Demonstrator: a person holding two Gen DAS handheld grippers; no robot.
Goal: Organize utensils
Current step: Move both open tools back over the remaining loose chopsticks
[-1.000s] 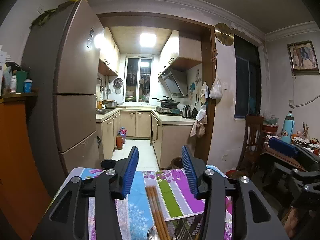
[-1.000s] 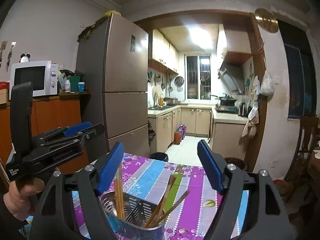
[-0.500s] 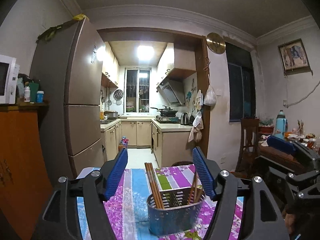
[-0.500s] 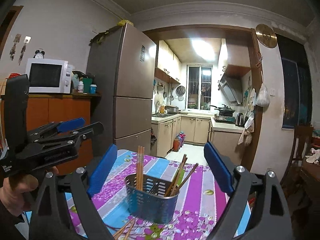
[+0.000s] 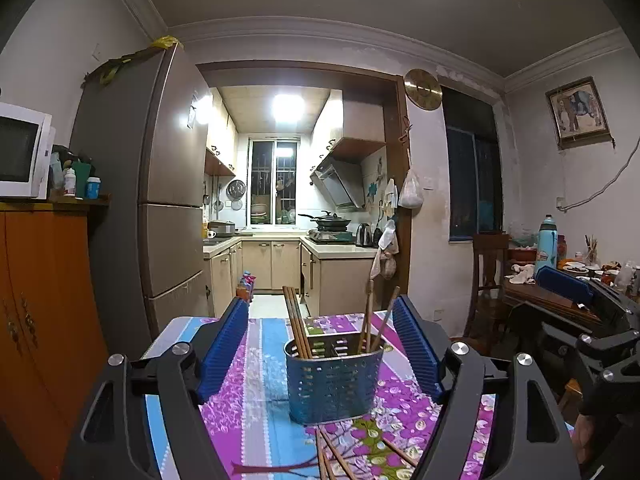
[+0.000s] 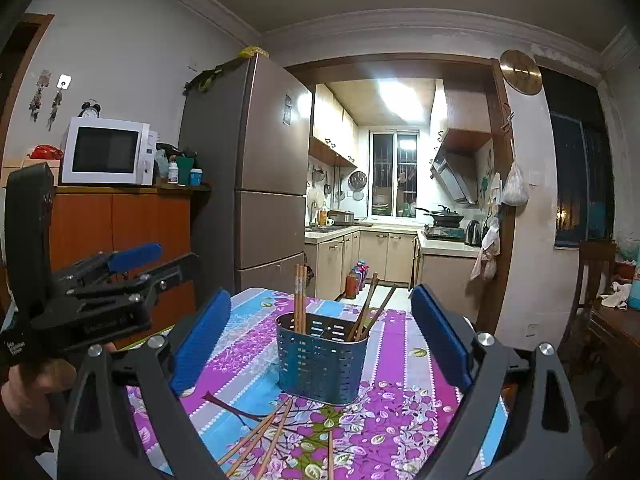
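A blue perforated utensil holder (image 5: 334,380) (image 6: 322,358) stands on the purple and blue flowered tablecloth (image 5: 256,392) (image 6: 392,420). Several wooden chopsticks stand in it: a bunch on the left (image 5: 297,328) (image 6: 300,298) and some leaning on the right (image 5: 378,322) (image 6: 370,308). Loose chopsticks (image 5: 334,456) (image 6: 260,440) lie on the cloth in front of it. My left gripper (image 5: 326,344) is open and empty, the holder showing between its fingers. My right gripper (image 6: 322,328) is open and empty too. The left gripper also shows at the left of the right wrist view (image 6: 132,258).
A grey fridge (image 6: 256,184) stands behind the table. An orange cabinet (image 6: 120,232) with a microwave (image 6: 106,151) is at the left. A wooden chair (image 5: 488,276) and a cluttered side table (image 5: 560,292) are at the right.
Both grippers have drawn back and up from the holder. It was close under them and now stands whole between the fingers, with the loose chopsticks in front now showing.
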